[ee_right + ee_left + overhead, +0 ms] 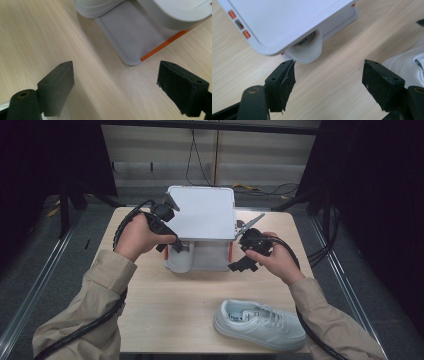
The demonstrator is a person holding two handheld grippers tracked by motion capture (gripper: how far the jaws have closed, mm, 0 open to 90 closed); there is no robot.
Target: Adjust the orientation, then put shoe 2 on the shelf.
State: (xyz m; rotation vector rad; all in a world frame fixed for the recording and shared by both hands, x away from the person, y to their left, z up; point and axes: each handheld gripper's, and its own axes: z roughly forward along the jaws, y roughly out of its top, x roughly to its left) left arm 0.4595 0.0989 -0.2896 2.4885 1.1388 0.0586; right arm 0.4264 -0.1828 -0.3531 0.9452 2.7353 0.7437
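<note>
A white-grey shoe box [202,215] with orange trim stands at the far middle of the table. A white sneaker [179,262] pokes heel-first out of its front left opening. A second white sneaker [260,322] lies on the table at the front right. My left gripper [173,245] is open, just in front of the protruding heel [305,50], under the box [287,20] lid. My right gripper [242,265] is open over the bare table by the box's front right corner, near the lowered flap [135,32] and its orange strip [165,45].
The light wooden table [165,310] has free room at its front left and middle. Cables trail from both grippers along the person's sleeves. Dark floor and metal rails run along both sides of the table.
</note>
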